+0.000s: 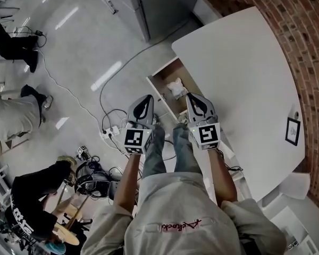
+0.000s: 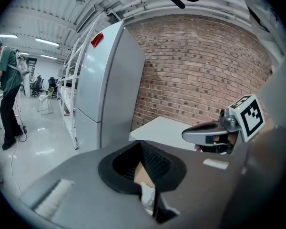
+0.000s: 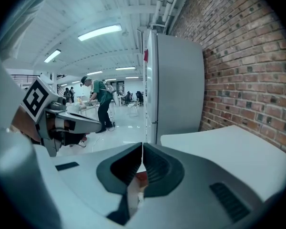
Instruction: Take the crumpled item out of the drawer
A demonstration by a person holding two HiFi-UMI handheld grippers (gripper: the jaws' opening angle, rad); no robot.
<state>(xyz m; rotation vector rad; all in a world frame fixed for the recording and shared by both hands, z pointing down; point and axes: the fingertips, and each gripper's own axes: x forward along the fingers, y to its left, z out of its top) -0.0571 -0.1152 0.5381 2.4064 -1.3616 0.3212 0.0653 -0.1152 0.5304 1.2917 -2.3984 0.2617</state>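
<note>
1. A person stands over a white worktop. The left hand-held gripper and right hand-held gripper are held side by side, both angled down toward the open drawer.
2. The crumpled item, pale and wadded, lies untouched inside the drawer at the end nearest the worktop.
3. The left hand-held gripper's jaws are together with nothing between them. In the left gripper view the crumpled item appears as a white patch beyond the jaws, which suggests the tool is lined up on it.
4. The right hand-held gripper's jaws are also pressed together and empty. It hangs just beside the drawer, on the item's side.
5. This looks like the approach. The drawer is already open, so one pair of jaws must part before it can close on the wad, which looks light and easily squashed.
</note>
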